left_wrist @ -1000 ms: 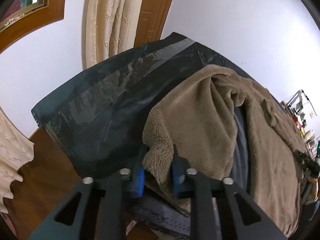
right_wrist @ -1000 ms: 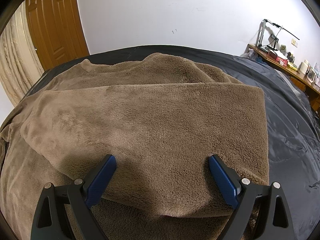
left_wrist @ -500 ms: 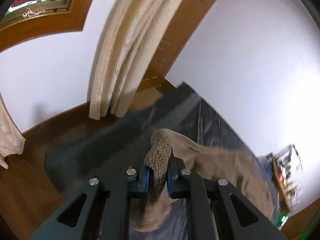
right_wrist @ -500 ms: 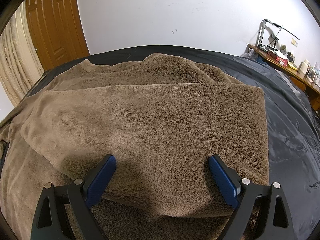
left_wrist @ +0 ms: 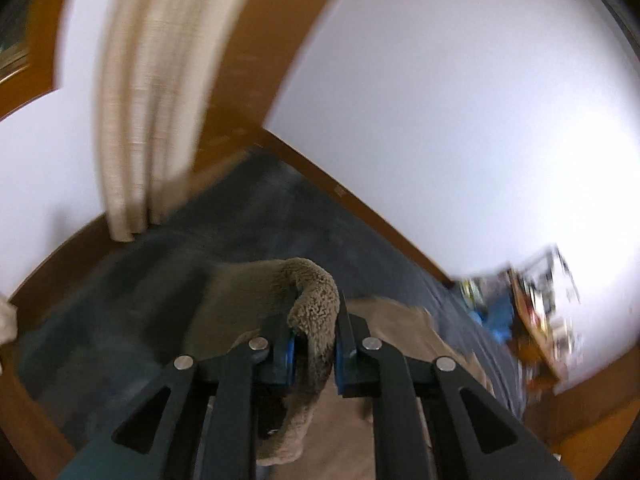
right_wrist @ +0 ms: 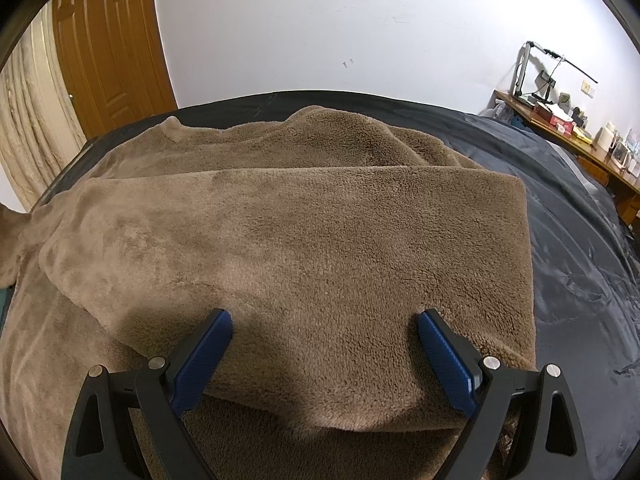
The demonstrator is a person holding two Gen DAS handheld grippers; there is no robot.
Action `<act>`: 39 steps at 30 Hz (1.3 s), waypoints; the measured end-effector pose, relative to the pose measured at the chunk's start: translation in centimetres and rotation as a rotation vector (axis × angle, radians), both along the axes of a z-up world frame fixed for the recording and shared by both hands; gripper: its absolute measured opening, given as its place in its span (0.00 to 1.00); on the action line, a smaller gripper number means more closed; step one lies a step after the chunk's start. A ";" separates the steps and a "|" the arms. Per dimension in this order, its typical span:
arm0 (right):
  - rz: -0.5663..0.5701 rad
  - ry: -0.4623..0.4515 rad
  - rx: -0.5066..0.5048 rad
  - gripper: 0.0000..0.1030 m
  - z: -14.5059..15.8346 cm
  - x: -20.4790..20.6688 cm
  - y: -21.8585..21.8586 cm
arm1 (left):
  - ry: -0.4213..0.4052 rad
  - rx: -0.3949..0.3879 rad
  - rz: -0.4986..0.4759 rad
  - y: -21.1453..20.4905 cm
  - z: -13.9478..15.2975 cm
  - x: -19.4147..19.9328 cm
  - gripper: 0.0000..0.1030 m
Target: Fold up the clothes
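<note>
A brown fleece garment (right_wrist: 304, 248) lies spread on a bed with a black cover (right_wrist: 580, 248), one part folded over on top with a straight edge at the right. My right gripper (right_wrist: 324, 340) stands open low over the folded layer, its blue pads (right_wrist: 206, 356) wide apart and resting on the fleece. In the blurred left wrist view my left gripper (left_wrist: 314, 344) is shut on an edge of the fleece garment (left_wrist: 316, 304), lifted high above the bed; the cloth hangs down between the fingers to the rest of the garment below.
A wooden door (right_wrist: 108, 64) and cream curtains (right_wrist: 28, 136) stand at the left beyond the bed. A cluttered wooden desk (right_wrist: 576, 136) with a lamp runs along the right wall. Wooden floor (left_wrist: 36, 412) shows past the bed's left edge.
My left gripper has risen well above the bed with the fleece edge clamped in it, pulling the cloth up. The right gripper and the folded layer have stayed still.
</note>
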State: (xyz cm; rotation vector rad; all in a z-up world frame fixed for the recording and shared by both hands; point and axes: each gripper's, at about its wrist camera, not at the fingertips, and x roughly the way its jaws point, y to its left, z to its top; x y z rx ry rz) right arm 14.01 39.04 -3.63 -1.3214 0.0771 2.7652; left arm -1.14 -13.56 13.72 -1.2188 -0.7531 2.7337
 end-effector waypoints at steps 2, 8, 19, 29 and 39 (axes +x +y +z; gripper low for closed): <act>-0.008 0.011 0.000 0.93 0.1 0.2 0.1 | -0.008 -0.028 -0.106 5.5 -0.5 -1.6 0.14; -0.101 0.085 -0.093 0.93 1.0 1.3 2.1 | -0.075 -0.057 -0.411 21.1 -4.3 -4.7 0.14; -0.155 0.146 -0.189 0.93 2.3 2.1 3.6 | -0.110 -0.001 -0.798 39.9 -7.2 -3.5 0.15; -0.189 0.153 -0.234 0.93 2.0 2.5 4.9 | -0.195 -0.031 -0.820 41.1 -11.4 -3.1 0.78; -0.115 0.264 -0.365 0.93 2.8 3.1 5.0 | -0.008 -0.022 -0.394 22.1 -11.6 -1.5 0.82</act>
